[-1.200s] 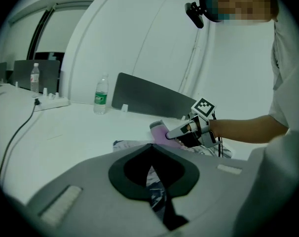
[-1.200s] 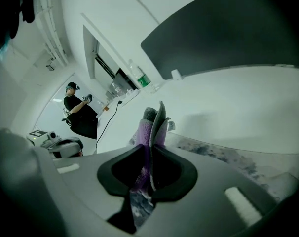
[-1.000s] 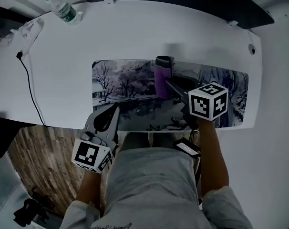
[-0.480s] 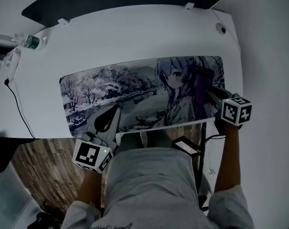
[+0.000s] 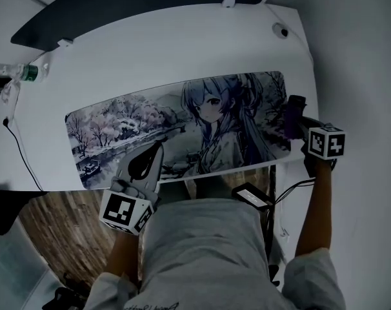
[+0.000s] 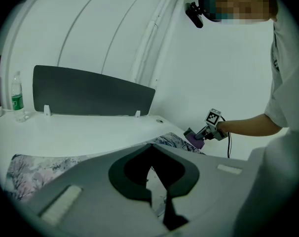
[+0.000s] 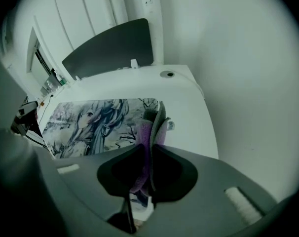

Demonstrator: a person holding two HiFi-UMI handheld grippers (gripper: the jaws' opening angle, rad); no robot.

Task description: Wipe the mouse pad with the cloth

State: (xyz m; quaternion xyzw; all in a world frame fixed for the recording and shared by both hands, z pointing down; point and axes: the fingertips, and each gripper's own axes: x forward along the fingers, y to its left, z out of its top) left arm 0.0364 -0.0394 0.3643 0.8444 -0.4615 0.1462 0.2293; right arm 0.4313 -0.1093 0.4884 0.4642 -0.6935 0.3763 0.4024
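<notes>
A long mouse pad (image 5: 182, 128) printed with an anime girl and snowy trees lies along the white table (image 5: 150, 57). At the pad's right end, my right gripper (image 5: 297, 120) is shut on a purple and grey cloth (image 5: 291, 117). In the right gripper view the cloth (image 7: 150, 125) sticks up from between the closed jaws (image 7: 149, 162), over the pad's (image 7: 90, 122) right edge. My left gripper (image 5: 158, 148) rests shut and empty at the pad's near edge, left of centre. The left gripper view shows its jaws (image 6: 159, 201) together, with the right gripper (image 6: 205, 132) far off.
A water bottle (image 5: 21, 71) stands at the table's far left, and a black cable (image 5: 18, 147) runs down off the left edge. A dark panel (image 5: 137, 5) lines the table's back. A cable hole (image 5: 280, 31) sits at the back right corner. Wooden floor (image 5: 60, 231) shows below left.
My right gripper has carried the cloth rightward along the pad, from near its middle to its right end. The left gripper has stayed at the near edge. The head view swung right.
</notes>
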